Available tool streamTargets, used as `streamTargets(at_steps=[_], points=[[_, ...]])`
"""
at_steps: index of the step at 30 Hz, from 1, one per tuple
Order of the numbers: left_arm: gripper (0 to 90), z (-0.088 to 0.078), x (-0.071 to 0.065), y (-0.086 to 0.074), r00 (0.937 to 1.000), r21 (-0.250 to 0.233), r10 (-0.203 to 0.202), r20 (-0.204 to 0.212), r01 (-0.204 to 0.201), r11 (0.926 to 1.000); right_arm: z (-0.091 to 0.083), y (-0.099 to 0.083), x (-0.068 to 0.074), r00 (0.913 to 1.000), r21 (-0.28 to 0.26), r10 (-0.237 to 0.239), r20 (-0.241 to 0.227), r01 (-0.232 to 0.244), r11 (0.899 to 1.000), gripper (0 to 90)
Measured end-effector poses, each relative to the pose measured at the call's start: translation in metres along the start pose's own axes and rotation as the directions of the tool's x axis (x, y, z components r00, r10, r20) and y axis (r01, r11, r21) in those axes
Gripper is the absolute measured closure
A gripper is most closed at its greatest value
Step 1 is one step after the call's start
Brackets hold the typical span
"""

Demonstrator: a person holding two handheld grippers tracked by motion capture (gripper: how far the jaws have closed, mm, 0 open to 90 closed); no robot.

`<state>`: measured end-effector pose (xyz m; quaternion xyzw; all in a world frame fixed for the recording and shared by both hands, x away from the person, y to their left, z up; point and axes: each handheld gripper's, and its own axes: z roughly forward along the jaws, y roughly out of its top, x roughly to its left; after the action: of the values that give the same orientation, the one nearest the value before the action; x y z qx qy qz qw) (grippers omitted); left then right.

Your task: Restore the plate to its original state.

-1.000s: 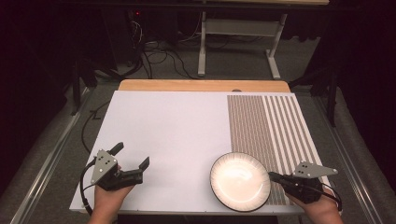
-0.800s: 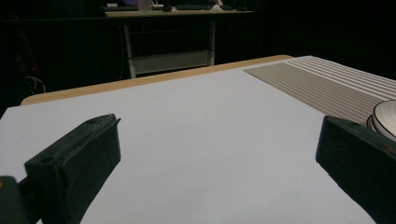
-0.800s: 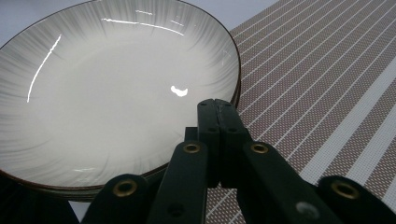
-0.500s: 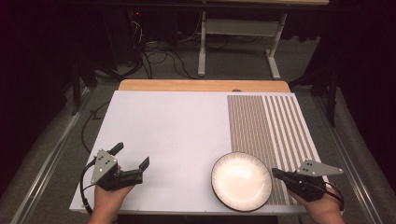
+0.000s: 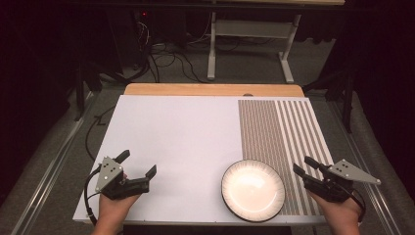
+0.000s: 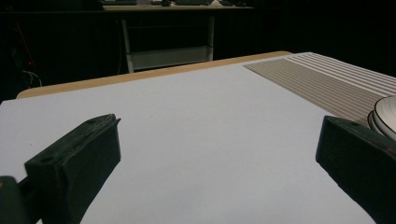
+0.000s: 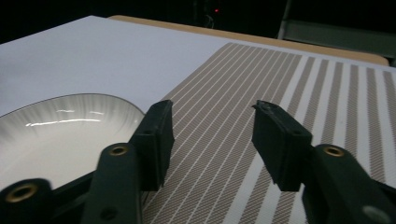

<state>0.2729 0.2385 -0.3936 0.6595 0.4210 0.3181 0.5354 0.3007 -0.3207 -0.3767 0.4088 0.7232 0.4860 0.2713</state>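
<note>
The right gripper point(image 5: 306, 170), whose jaws have just been opening and now stand half apart with nothing between them, sits just right of the white plate point(image 5: 253, 190) it has let go, while the left gripper point(image 5: 137, 164) waits wide open, empty, far to the plate's left.

This looks like a lab or recording studio set up for handling trials, not a home. The worktop point(image 5: 186, 147) is a plain white sheet laid over a wooden board, with a striped brown mat point(image 5: 281, 142) at one side, and it stands alone under bright light while everything around it falls into darkness. Grey carpet point(image 5: 181, 68) covers the floor, with loose black cables point(image 5: 161, 58) trailing across it. Behind stands a metal-framed desk point(image 5: 249, 29) on splayed feet, and a small red indicator light point(image 5: 144, 13) glows on dark equipment.
</note>
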Motion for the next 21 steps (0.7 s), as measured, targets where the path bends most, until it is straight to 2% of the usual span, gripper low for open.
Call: streamTargets(at_steps=[6,9,11,12,13,21], points=[[0.6,-0.001,-0.001,0.001,1.0000,-0.008,-0.002,-0.001,0.002,1.0000,-0.001,-0.008,-0.015,0.9976,-0.020,0.034,0.061,-0.033,0.999,22.4],[0.5,-0.001,-0.001,0.002,1.0000,-0.009,-0.004,-0.003,0.004,0.9999,-0.002,-0.010,-0.019,0.9963,-0.022,0.041,0.075,-0.040,0.999,14.1],[0.6,-0.001,-0.001,0.002,1.0000,-0.008,-0.004,-0.004,0.004,1.0000,-0.003,-0.011,-0.018,0.9955,-0.025,0.042,0.084,-0.041,0.999,3.0],[0.5,0.000,-0.001,0.001,1.0000,-0.007,-0.004,-0.003,0.004,1.0000,-0.003,-0.011,-0.018,0.9947,-0.028,0.045,0.093,-0.043,0.999,0.8],[0.5,0.000,-0.001,0.001,1.0000,-0.004,-0.002,-0.002,0.002,1.0000,-0.005,-0.011,-0.017,0.9946,-0.046,0.048,0.092,-0.044,0.998,0.8],[0.5,-0.002,-0.005,0.003,1.0000,-0.012,0.009,-0.004,-0.009,0.9999,-0.008,-0.009,-0.016,0.9953,-0.062,0.030,0.092,-0.025,0.998,0.8]])
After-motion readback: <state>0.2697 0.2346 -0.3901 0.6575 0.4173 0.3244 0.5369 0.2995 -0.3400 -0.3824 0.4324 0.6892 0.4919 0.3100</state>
